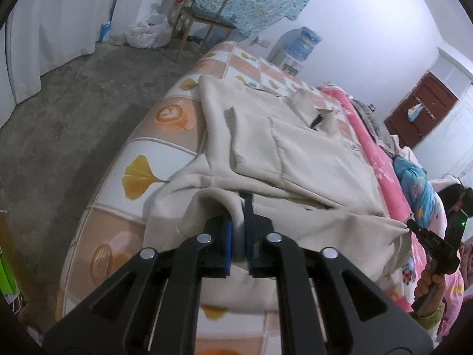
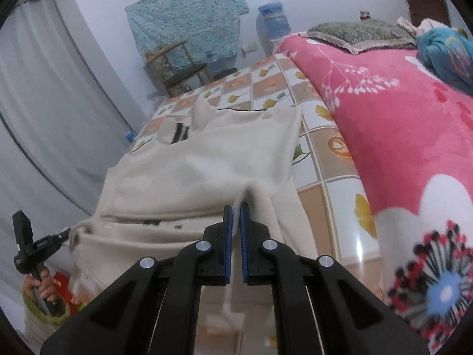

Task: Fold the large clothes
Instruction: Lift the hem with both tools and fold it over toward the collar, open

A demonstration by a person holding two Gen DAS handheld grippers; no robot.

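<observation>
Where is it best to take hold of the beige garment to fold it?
Grip the beige garment at its near hem, one corner per gripper, coming from the bed's near edge. That hem hangs free there, and the left gripper and right gripper already pinch it.

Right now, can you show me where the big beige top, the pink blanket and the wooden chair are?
beige top [image 2: 207,159], right wrist view, middle of the spread cloth.
pink blanket [image 2: 399,136], right wrist view, plain pink part.
wooden chair [image 1: 207,19], left wrist view, its seat.

Bare concrete floor [image 1: 74,112] lies open beside the bed [image 1: 177,153]; the heaped pink blanket [image 2: 399,136] walls its other side.
</observation>
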